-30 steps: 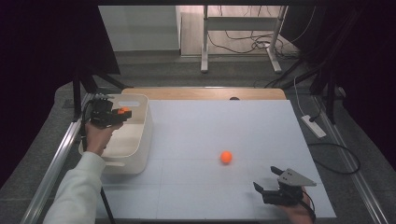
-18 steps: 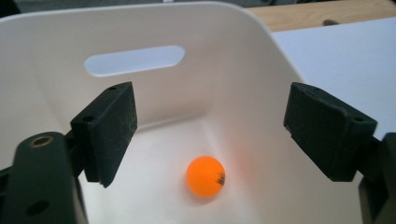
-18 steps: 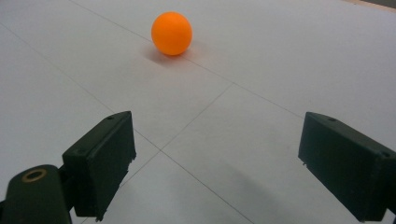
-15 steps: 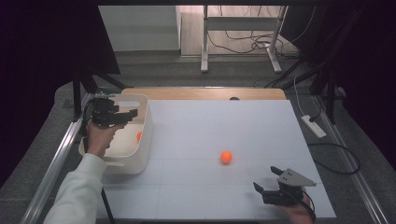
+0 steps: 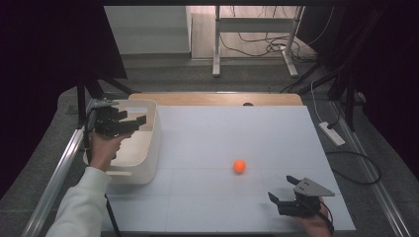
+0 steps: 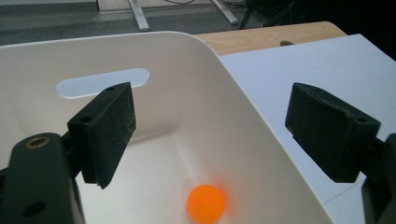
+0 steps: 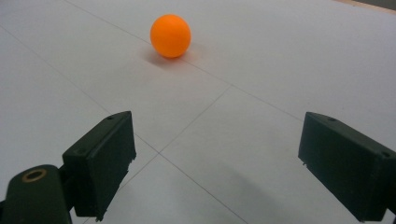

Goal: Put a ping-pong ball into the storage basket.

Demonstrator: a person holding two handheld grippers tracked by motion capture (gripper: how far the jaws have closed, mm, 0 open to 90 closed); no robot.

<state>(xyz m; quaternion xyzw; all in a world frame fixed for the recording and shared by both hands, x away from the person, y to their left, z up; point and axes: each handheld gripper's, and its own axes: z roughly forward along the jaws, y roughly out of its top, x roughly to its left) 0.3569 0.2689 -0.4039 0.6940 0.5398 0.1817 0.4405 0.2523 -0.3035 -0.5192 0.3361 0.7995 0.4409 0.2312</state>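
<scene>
My left gripper (image 5: pixel 133 122) hovers open over a white bin (image 5: pixel 149 157) at the table's left side. In the left gripper view its jaws (image 6: pixel 212 109) stand wide apart above the bin (image 6: pixel 201 93), and an orange ball (image 6: pixel 206 203) lies on the bin's floor below them. A second orange ball (image 5: pixel 239 166) rests on the white table right of centre. My right gripper (image 5: pixel 282 188) sits open near the front right edge, a short way from that ball. In the right gripper view the ball (image 7: pixel 170 35) lies ahead and left of the empty jaws (image 7: pixel 215 135).
The white table top (image 5: pixel 222 128) has a wooden strip (image 5: pixel 217 98) along its far edge. A metal rail (image 5: pixel 54 173) runs along the left side. A power strip (image 5: pixel 332 133) and cables lie on the floor to the right.
The left gripper held an orange ball over the bin a second ago. It has opened and the ball has dropped into the bin. The right gripper has stayed put.
</scene>
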